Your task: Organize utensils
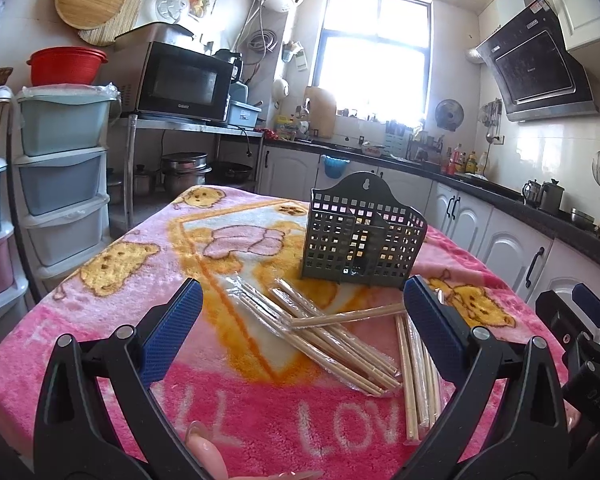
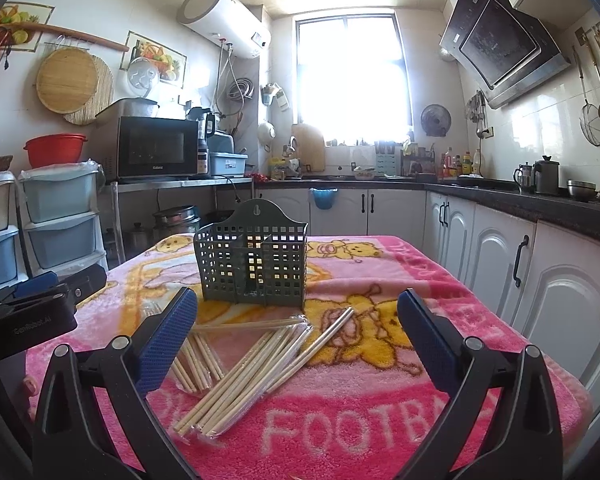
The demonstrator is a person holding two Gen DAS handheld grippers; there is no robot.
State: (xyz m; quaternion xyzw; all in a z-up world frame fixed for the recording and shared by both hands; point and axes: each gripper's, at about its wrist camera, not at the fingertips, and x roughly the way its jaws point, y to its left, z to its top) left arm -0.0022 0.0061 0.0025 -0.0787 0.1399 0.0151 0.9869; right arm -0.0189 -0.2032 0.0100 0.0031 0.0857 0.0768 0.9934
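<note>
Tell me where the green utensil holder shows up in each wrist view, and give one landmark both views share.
Left wrist view: the green utensil holder stands right of centre on the pink blanket, just beyond the wrapped chopsticks.
Right wrist view: it sits left of centre, again behind the chopsticks.
Shared landmark: the bright window straight behind it.

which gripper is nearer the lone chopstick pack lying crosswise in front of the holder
Left, though not by much. The left hand-held gripper hangs open right over that crosswise pack. The right hand-held gripper is open too, with the pack just ahead toward its left finger.
</note>
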